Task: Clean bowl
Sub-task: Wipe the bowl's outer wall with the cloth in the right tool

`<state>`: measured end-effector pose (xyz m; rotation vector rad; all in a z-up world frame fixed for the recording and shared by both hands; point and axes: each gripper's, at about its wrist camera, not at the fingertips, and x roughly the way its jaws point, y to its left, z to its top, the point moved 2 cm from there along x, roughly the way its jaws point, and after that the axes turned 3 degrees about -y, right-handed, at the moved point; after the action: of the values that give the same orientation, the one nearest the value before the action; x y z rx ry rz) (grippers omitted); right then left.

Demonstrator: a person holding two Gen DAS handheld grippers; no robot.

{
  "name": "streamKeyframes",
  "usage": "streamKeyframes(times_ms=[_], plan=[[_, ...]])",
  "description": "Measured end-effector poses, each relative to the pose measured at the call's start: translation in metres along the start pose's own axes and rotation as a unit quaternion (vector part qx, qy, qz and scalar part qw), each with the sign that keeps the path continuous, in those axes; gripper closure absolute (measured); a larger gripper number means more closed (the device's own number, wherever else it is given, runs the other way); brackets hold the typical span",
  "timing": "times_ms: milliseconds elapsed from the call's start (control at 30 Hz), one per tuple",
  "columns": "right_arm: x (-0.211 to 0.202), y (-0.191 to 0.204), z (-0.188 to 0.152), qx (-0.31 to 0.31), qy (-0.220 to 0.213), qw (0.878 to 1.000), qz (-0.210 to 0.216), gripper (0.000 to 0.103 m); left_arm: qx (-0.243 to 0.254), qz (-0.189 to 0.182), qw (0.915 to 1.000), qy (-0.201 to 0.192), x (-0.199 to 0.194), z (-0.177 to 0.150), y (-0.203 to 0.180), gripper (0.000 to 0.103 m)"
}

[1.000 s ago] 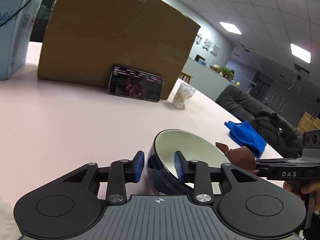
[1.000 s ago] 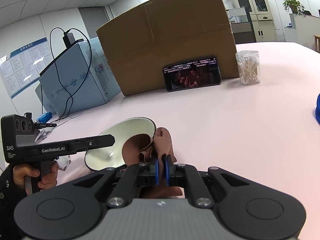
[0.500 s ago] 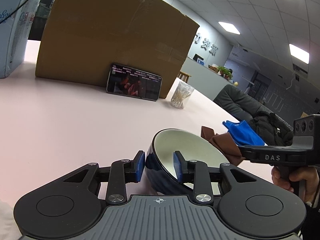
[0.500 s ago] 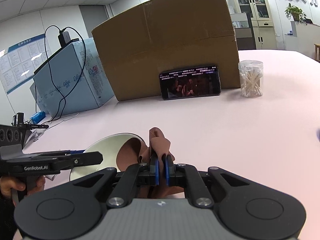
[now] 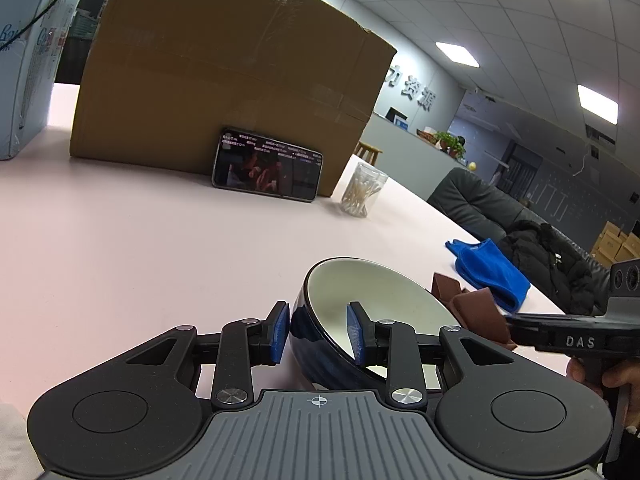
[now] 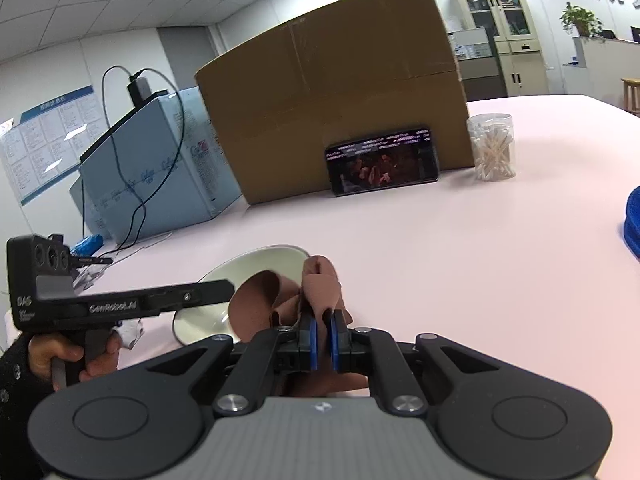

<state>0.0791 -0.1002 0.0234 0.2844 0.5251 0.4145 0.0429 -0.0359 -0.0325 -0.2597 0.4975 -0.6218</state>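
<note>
Left gripper [image 5: 318, 330] clamped on the bowl [image 5: 360, 300] wall at the near rim: one blue pad outside on the dark blue glaze, the other inside on the white. Bowl tilted, mouth facing about 2 o'clock in the left view, held low over the pink table [image 5: 140, 248]; can't tell if its base touches

Right gripper [image 6: 322, 338] nearly closed, pads pinching a brown cloth [image 6: 320, 284]. Cloth bunches up out of the fingers in folds; one loop lies against the bowl rim at its right side. In the left view the cloth sits at 3 o'clock of the bowl, at the tip of the right gripper, which comes in from the right edge with a hand on its grip

In the right view the bowl shows white inside, at 10 o'clock of the fingers, partly behind the left gripper body. Hand [image 6: 76, 356] in a dark sleeve on that grip

Further back: cardboard box [image 5: 224, 80] at 12 o'clock, phone [image 5: 267, 170] leaning on it, screen lit. Clear jar of cotton swabs [image 5: 362, 194] just right of the phone. Blue cloth [image 5: 490, 270] at 2 o'clock near the table edge, apart from the bowl. Light blue carton [image 6: 160, 172] with a black cable on it, left of the box
</note>
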Motion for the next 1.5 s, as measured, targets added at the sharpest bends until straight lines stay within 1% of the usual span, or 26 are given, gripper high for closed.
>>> streamKeyframes(times_ms=[133, 333, 500, 700, 767, 867, 1000, 1067, 1167, 1267, 1367, 1467, 1500], plan=[[-0.002, 0.003, -0.003, -0.004, 0.003, 1.0, 0.004, 0.094, 0.001, 0.001, 1.0, 0.0, 0.0, 0.0, 0.0, 0.073], [-0.012, 0.011, -0.014, -0.006, 0.014, 1.0, 0.022, 0.094, 0.003, 0.002, 1.0, 0.0, -0.001, 0.0, -0.001, 0.072], [-0.014, 0.021, -0.023, -0.003, 0.031, 0.998, 0.055, 0.094, 0.004, 0.002, 1.0, 0.0, -0.001, -0.001, -0.001, 0.072], [-0.009, 0.029, -0.027, 0.007, 0.048, 0.995, 0.085, 0.094, 0.004, 0.002, 1.0, 0.0, -0.002, -0.001, -0.001, 0.072], [-0.009, 0.03, -0.026, 0.005, 0.047, 0.995, 0.087, 0.094, 0.004, 0.002, 1.0, 0.0, -0.002, -0.001, -0.001, 0.072], [-0.013, 0.027, -0.023, 0.007, 0.037, 0.996, 0.077, 0.094, 0.005, 0.001, 1.0, 0.0, -0.002, -0.001, -0.002, 0.071], [-0.016, 0.017, -0.016, 0.013, 0.016, 0.999, 0.046, 0.094, 0.009, -0.002, 1.0, 0.0, -0.002, -0.001, -0.004, 0.069], [-0.016, 0.014, -0.016, 0.019, 0.012, 0.999, 0.042, 0.094, 0.01, -0.002, 0.9999, 0.0, -0.002, -0.001, -0.004, 0.068], [-0.013, 0.016, -0.019, 0.017, 0.022, 0.998, 0.054, 0.094, 0.01, -0.003, 1.0, 0.0, -0.003, -0.002, -0.005, 0.068], [-0.011, 0.022, -0.024, 0.016, 0.033, 0.996, 0.082, 0.094, 0.01, -0.002, 0.9999, 0.0, -0.003, -0.002, -0.005, 0.068], [-0.008, 0.027, -0.026, 0.013, 0.039, 0.995, 0.094, 0.094, 0.011, -0.003, 0.9999, 0.0, -0.004, -0.002, -0.005, 0.068], [-0.01, 0.023, -0.025, 0.018, 0.036, 0.995, 0.088, 0.094, 0.013, -0.005, 0.9999, 0.001, -0.004, -0.002, -0.006, 0.067], [-0.012, 0.02, -0.023, 0.019, 0.031, 0.996, 0.08, 0.094, 0.014, -0.007, 0.9999, 0.001, -0.004, -0.003, -0.006, 0.066]])
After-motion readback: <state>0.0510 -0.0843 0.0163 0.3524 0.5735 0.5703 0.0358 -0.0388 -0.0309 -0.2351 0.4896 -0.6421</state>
